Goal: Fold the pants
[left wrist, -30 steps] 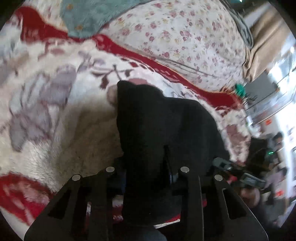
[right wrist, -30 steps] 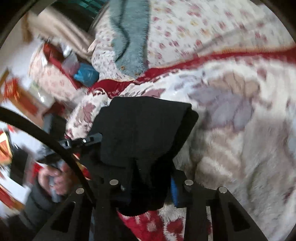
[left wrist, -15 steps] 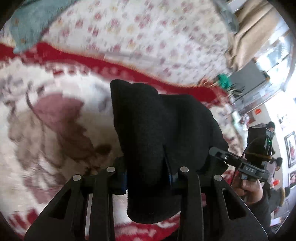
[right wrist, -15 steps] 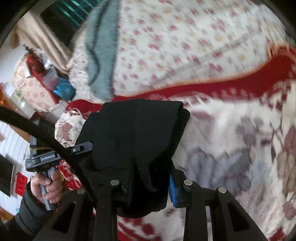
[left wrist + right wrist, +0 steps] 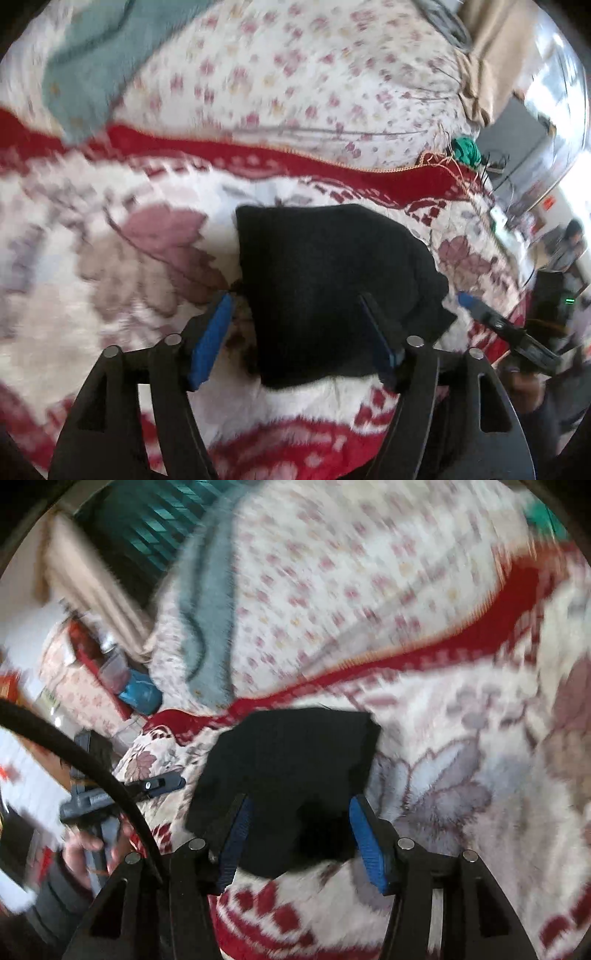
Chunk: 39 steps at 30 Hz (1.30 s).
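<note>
The black pants [image 5: 325,280] lie folded into a thick bundle on the fluffy white-and-red flowered blanket [image 5: 110,258]. My left gripper [image 5: 295,332] is open, its blue-padded fingers spread on either side of the bundle's near edge. In the right wrist view the same bundle [image 5: 295,771] lies between the spread fingers of my open right gripper [image 5: 299,827]. The right gripper also shows at the right edge of the left wrist view [image 5: 498,325], and the left gripper at the left of the right wrist view [image 5: 147,786].
A small-flowered quilt [image 5: 314,74] is heaped behind the blanket, with a teal towel [image 5: 92,74] on it. The bed's edge and room clutter lie at the right of the left wrist view [image 5: 535,206] and at the left of the right wrist view [image 5: 92,672].
Both grippers were shut on the lifted pants bundle. They have now opened and the bundle rests on the blanket between their fingers.
</note>
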Tool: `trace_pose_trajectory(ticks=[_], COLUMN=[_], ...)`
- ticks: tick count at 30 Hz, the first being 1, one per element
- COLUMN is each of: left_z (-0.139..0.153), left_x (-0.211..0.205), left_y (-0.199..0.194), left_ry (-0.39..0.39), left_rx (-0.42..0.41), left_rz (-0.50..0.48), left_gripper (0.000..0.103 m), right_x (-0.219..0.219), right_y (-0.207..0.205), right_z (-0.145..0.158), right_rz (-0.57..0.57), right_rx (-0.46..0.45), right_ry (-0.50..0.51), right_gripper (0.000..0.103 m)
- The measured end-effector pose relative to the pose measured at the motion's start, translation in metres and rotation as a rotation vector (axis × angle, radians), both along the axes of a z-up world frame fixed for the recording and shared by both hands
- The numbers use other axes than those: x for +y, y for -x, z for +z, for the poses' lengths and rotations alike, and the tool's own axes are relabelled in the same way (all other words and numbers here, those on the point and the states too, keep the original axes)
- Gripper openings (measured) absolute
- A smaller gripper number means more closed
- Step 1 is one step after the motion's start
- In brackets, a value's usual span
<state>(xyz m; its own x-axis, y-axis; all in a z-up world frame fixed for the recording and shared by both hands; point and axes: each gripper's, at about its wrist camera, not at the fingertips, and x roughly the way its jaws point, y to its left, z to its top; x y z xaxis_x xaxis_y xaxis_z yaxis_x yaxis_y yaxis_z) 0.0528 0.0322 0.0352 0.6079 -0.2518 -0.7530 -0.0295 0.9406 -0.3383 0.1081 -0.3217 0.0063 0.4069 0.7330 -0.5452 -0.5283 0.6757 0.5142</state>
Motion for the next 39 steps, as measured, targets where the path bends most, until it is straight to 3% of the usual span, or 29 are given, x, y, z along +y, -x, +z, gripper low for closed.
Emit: trace_pose_trajectory(ticks=[1, 2, 6, 8, 10, 17, 19, 22, 26, 39], left_z=[0.008, 0.016, 0.009, -0.018, -0.032, -0.032, -0.031, -0.031, -0.030, -0.029], left_x=[-0.008, -0.019, -0.055, -0.071, -0.082, -0.062, -0.063, -0.066, -0.067, -0.064], left_y=[0.010, 0.023, 0.048, 0.044, 0.038, 0.043, 0.046, 0.047, 0.047, 0.047], left_ry=[-0.045, -0.075, -0.173, -0.253, -0.408, -0.356, -0.356, -0.356, -0.354, -0.323], left_rx=[-0.017, -0.041, -0.138, -0.116, -0.074, -0.089, -0.095, -0.094, -0.102, -0.108], left_rz=[0.007, 0.013, 0.016, -0.007, -0.004, 0.055, 0.059, 0.045, 0.038, 0.043], left_gripper=[0.085, 0.087, 0.088, 0.088, 0.088, 0.088, 0.088, 0.088, 0.088, 0.088], right_x=[0.004, 0.007, 0.024, 0.028, 0.028, 0.014, 0.017, 0.014, 0.017, 0.022], right_y=[0.014, 0.031, 0.082, 0.094, 0.101, 0.098, 0.093, 0.079, 0.066, 0.064], right_z=[0.008, 0.015, 0.022, 0.023, 0.025, 0.068, 0.064, 0.040, 0.016, 0.009], right_rz=[0.005, 0.015, 0.055, 0.059, 0.062, -0.012, -0.023, -0.012, -0.037, -0.014], right_rx=[-0.046, -0.104, -0.254, -0.300, -0.316, -0.232, -0.213, -0.132, -0.058, -0.054], right_ry=[0.030, 0.090, 0.317, 0.371, 0.396, 0.203, 0.217, 0.156, 0.253, 0.274], right_gripper=[0.055, 0.056, 0.056, 0.056, 0.056, 0.056, 0.056, 0.056, 0.055, 0.055])
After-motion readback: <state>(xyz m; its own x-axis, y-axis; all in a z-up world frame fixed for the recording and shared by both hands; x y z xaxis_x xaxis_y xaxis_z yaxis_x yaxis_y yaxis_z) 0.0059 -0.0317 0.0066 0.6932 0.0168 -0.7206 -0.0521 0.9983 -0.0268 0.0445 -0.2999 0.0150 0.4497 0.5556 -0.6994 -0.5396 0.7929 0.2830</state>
